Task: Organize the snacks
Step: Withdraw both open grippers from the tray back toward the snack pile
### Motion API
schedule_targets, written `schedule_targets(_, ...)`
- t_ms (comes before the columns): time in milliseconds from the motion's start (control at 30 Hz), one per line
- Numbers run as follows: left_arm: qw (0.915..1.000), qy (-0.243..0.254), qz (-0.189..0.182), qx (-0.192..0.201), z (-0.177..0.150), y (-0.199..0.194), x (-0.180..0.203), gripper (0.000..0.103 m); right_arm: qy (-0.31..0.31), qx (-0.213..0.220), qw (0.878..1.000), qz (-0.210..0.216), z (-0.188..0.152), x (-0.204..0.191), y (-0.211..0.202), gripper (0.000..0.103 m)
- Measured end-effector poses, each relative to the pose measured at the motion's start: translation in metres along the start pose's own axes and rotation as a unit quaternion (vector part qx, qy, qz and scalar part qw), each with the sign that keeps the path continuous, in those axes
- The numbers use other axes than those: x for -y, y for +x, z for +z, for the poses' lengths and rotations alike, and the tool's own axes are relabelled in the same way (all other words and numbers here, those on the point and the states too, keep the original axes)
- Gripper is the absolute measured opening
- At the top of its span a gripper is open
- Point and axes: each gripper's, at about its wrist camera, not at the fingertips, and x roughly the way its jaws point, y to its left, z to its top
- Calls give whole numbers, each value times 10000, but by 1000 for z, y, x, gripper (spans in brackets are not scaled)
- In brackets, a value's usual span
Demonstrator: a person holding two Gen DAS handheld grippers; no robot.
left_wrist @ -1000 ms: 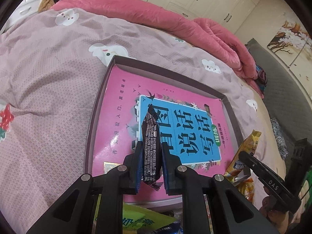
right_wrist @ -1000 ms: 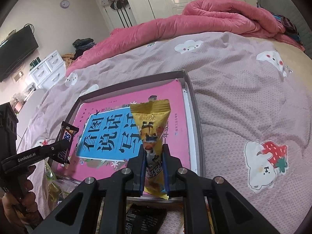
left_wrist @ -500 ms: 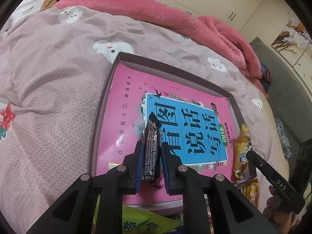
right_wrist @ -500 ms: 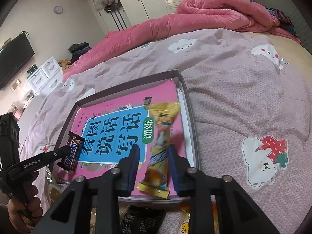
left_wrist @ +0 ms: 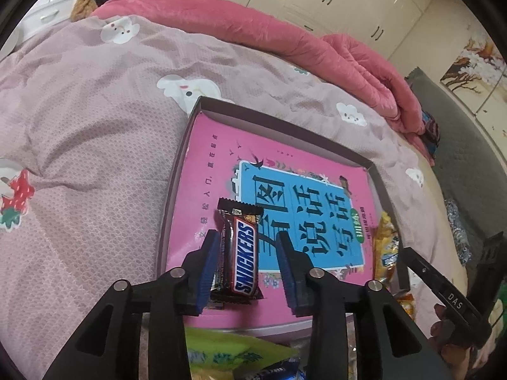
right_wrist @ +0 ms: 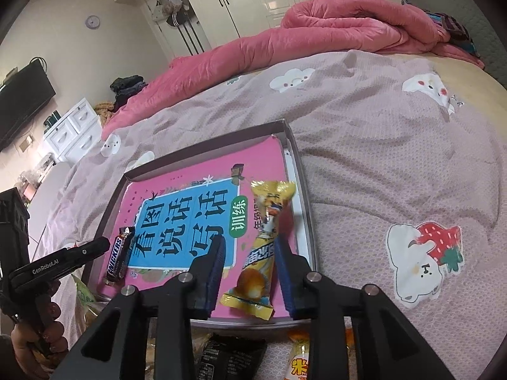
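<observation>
A shallow box [left_wrist: 275, 123] with a pink and blue book cover as its floor lies on the bed. A brown Snickers bar [left_wrist: 241, 251] lies flat in its near left part, between the spread fingers of my left gripper [left_wrist: 248, 264], which is open. A yellow snack packet [right_wrist: 264, 250] lies in the box's near right part, between the fingers of my right gripper [right_wrist: 250, 269], also open. The Snickers bar also shows in the right wrist view [right_wrist: 118, 255], and the yellow packet in the left wrist view [left_wrist: 385, 248].
More snack packets lie on the bed just in front of the box: a green one [left_wrist: 228, 354], a black one [right_wrist: 231, 359] and an orange one [right_wrist: 301, 364]. A rolled pink quilt [right_wrist: 332, 31] lies behind the box. The bedspread [right_wrist: 396, 145] is mauve.
Both grippers have opened. The Snickers bar left the left fingers and now lies flat in the box. The yellow packet was let go earlier and lies in the box.
</observation>
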Motion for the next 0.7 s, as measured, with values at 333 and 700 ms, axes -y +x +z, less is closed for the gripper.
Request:
schedule_targets(333,9996,84,-43,250,3,-24,3,55,-110,274,9993,214,2,-7,-17,42)
schedule_targets(700,9986,246,53,459,2,-50,5,64,-524,566,9966,292,1,-23,-34,54)
